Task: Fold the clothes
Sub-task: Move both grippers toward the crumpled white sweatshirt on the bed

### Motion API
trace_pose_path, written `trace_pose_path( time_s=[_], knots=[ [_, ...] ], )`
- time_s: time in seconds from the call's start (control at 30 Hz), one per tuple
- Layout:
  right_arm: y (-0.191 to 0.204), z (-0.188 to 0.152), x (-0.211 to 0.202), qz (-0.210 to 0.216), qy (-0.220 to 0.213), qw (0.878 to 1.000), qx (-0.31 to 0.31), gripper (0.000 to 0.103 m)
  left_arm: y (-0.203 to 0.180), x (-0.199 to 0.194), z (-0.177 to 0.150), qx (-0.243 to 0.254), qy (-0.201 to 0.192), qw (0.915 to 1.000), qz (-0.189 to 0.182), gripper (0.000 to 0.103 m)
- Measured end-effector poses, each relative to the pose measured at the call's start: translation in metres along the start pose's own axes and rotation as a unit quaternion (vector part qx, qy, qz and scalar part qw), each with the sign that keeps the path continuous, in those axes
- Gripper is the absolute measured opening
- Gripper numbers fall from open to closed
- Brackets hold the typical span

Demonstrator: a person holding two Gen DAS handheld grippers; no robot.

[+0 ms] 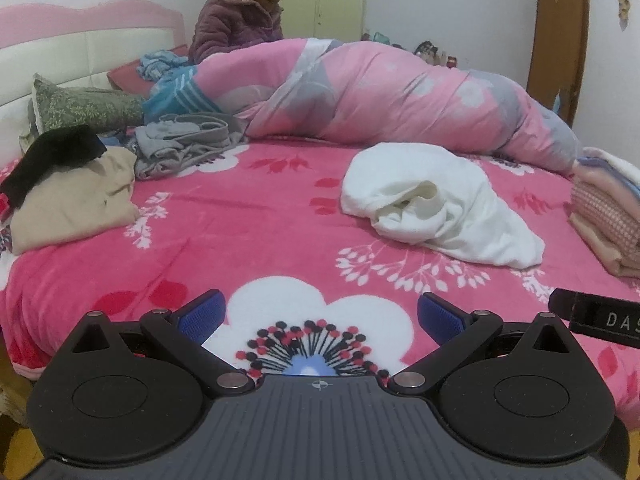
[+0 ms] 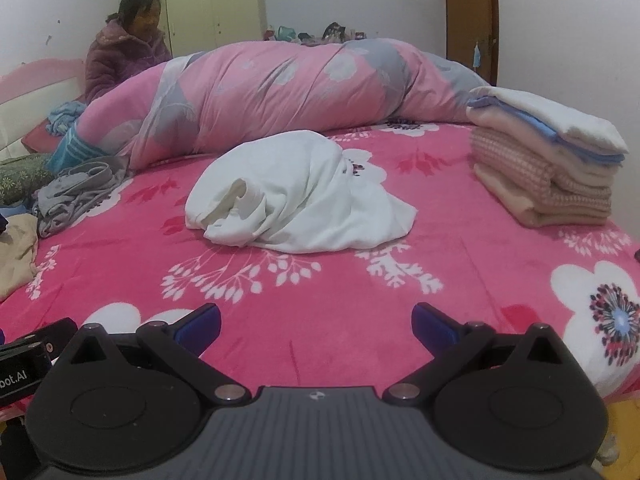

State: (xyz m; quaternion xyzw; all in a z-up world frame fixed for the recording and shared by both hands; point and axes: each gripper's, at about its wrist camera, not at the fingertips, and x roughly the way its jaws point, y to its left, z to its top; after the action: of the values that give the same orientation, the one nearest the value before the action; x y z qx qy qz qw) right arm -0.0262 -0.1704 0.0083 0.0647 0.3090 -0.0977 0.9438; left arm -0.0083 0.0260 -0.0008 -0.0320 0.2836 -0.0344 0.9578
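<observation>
A white garment [image 2: 304,196] lies crumpled in a loose heap near the middle of the bed [image 2: 320,304], one open end gaping toward the camera, its edges spilling flat onto the pink flowered cover. To its right stands a neat stack of folded clothes [image 2: 548,168]: pink checked and beige pieces below, a blue layer, a white one on top. At the left edge of the bed lie unfolded pieces: a grey garment [image 1: 188,144] in a rumpled pile, and nearer, a beige garment [image 1: 76,200] with a black one [image 1: 52,160] resting on it.
</observation>
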Motion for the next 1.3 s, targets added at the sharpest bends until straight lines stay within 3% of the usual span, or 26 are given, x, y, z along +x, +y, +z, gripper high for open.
trace_pose_path(
  time_s=[0.73, 1.03, 1.3],
  knots=[
    [0.006, -0.016, -0.022, 0.01, -0.027, 1.0, -0.002, 0.103, -0.005, -0.02, -0.009, 0.018, -0.021, 0.9995, 0.016, 0.103],
    [0.006, -0.014, -0.044, 0.033, -0.068, 0.997, 0.006, 0.103, 0.009, -0.037, 0.001, -0.012, -0.048, 0.9982, 0.034, 0.103],
    [0.004, -0.006, -0.085, 0.038, -0.133, 0.99, 0.016, 0.103, 0.009, -0.05, 0.014, -0.033, -0.053, 0.9979, -0.015, 0.103]
  ],
)
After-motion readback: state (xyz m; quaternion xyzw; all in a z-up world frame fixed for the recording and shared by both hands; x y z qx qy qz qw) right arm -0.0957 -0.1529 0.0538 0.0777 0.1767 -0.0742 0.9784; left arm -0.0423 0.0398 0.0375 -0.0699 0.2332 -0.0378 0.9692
